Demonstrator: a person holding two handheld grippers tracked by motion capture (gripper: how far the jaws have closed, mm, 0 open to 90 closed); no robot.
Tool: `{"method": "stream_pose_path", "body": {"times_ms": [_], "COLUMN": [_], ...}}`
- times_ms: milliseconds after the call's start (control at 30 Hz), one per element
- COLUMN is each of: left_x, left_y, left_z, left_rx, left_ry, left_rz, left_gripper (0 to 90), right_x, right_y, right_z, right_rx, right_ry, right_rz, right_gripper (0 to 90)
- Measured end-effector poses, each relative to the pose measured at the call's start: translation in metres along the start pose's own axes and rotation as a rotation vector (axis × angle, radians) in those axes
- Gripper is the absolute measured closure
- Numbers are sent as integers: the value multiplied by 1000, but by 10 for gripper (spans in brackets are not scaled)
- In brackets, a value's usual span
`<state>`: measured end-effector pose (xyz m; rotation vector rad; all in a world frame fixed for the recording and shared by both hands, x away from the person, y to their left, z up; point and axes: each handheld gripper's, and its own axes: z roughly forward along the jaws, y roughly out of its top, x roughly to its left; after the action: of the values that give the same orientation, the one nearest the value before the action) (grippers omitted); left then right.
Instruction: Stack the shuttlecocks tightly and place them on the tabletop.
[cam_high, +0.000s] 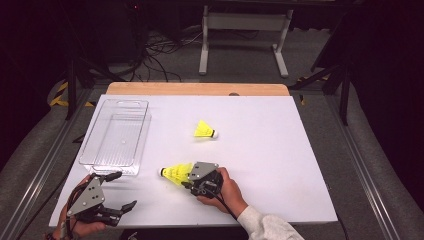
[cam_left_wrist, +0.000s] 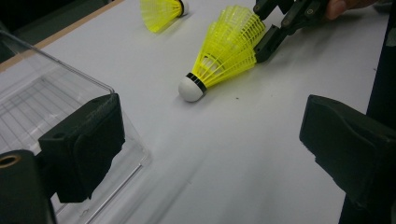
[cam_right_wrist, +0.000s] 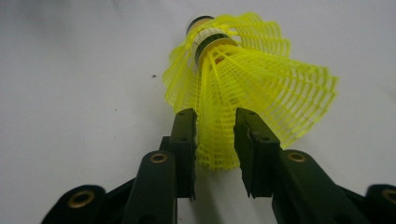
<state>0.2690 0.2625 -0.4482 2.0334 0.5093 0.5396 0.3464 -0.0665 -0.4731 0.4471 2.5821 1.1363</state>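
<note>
High view: I see the white desk (cam_high: 260, 165) with 2 yellow shuttlecocks and a clear plastic bin (cam_high: 116, 136) at its left side.
Near shuttlecock (cam_high: 176, 172): it lies on its side on the near middle of the desk, white cork pointing left, skirt opening toward my right hand-held gripper (cam_high: 192, 179).
Far shuttlecock (cam_high: 205, 130): it lies on its side farther back, near the middle of the desk, cork pointing right, well apart from both hand-held grippers.
Right hand-held gripper: in its own view the 2 black jaws stand either side of the skirt's lower rim, with yellow mesh between them; a gap shows on the left pad's side, so I read it as released, not clenched on the skirt. The shuttlecock rests on the desk.
Right hand (cam_high: 227, 187): it holds the right hand-held gripper from the near right, a pale sleeve coming in at the bottom edge.
Left hand-held gripper (cam_high: 120, 192): it sits at the near left corner of the desk, just in front of the bin's near end, jaws spread wide with nothing between them.
Left gripper view: past my 2 open jaws I see the bin's corner at left, the near shuttlecock (cam_left_wrist: 222, 53) ahead and the right hand-held gripper's jaws at its skirt rim.
Bin: I see no shuttlecock inside it.
</note>
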Motion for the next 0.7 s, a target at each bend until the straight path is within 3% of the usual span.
{"method": "stream_pose_path", "body": {"times_ms": [700], "left_x": [0], "left_y": [0], "left_z": [0], "left_rx": [0], "left_ry": [2], "left_rz": [2], "left_gripper": [77], "right_x": [-1], "right_y": [0], "right_z": [-18], "right_rx": [-8], "right_ry": [-14], "right_rz": [-8], "right_gripper": [637]}}
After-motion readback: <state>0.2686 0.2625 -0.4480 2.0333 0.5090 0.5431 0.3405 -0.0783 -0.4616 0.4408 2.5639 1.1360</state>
